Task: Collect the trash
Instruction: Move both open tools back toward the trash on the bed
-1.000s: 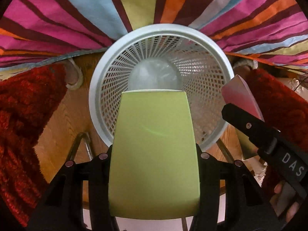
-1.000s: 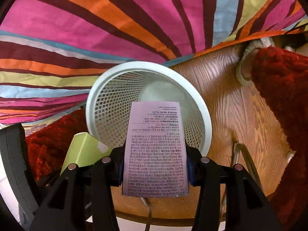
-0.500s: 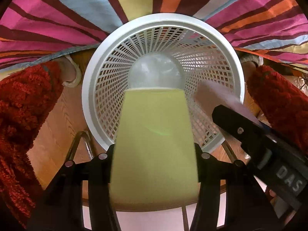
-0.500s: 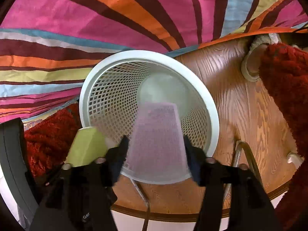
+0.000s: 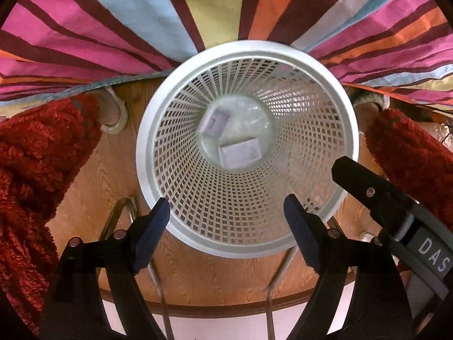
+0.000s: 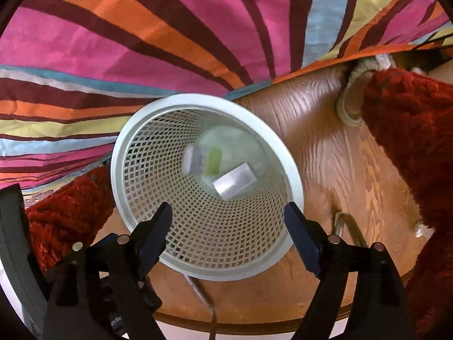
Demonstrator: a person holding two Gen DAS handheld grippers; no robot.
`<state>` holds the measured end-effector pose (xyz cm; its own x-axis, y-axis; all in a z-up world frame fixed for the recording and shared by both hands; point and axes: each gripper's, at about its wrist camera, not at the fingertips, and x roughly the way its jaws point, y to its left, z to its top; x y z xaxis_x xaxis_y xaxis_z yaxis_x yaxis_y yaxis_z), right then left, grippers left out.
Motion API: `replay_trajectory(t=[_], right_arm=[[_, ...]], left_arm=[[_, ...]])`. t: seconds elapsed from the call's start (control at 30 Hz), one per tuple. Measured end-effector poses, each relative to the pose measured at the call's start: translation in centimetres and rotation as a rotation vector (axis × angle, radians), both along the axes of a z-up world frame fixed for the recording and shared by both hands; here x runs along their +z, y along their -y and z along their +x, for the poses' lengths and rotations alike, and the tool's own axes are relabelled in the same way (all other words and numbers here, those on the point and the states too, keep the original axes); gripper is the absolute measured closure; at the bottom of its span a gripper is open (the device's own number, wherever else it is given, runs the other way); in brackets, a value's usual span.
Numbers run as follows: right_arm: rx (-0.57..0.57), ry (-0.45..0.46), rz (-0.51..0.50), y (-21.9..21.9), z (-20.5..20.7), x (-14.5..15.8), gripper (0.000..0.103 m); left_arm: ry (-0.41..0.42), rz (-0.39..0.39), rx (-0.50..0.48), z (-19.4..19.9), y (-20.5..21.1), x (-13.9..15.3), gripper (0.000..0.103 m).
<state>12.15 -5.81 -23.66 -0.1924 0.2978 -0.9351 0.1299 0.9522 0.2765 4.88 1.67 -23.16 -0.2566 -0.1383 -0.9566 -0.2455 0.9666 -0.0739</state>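
Note:
A white mesh wastebasket (image 5: pixel 158 130) (image 6: pixel 124 155) stands on a round wooden stool seat. Two small cartons lie on its bottom: a lavender-faced one (image 5: pixel 240 153) (image 6: pixel 233 182) and, to its left, one (image 5: pixel 213 123) whose lime-green side (image 6: pixel 212 161) shows in the right wrist view. My left gripper (image 5: pixel 226 221) hangs over the basket's near rim, its jaws opening with nothing between them. My right gripper (image 6: pixel 228 226) hovers above the near rim too, jaws opening and empty. Its finger (image 5: pixel 368 189) shows at the right of the left wrist view.
A striped, many-coloured cloth (image 5: pixel 198 8) (image 6: pixel 170 28) hangs behind the basket. Red shaggy covers (image 5: pixel 31 170) (image 6: pixel 419 141) flank the wooden seat (image 5: pixel 215 277) (image 6: pixel 325 153) on both sides. Metal rods (image 5: pixel 161 291) run under the seat's front edge.
Both grippers opened wide and let go of their cartons. The lime-green carton and the lavender printed one dropped from the jaws to the basket's bottom.

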Motion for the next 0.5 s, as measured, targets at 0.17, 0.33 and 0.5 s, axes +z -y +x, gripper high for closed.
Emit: replay_trajectory(t=[0.17, 0.33, 0.5], right_arm=[[0.047, 0.125, -0.060, -0.4, 0.1, 2.7, 0.026], [0.093, 0.320, -0.116, -0.9, 0.0, 7.1, 0.026], [0.111, 0.460, -0.146, -0.6, -0.4, 10.3, 0.026]], left_arm=[[0.060, 0.023, 0.015, 0.1, -0.6, 1.6, 0.023], [0.159, 0.032, 0.060, 0.3, -1.6, 4.3, 0.023], [0.268, 0.085, 0.080, 0.2, -2.2, 7.4, 0.023]])
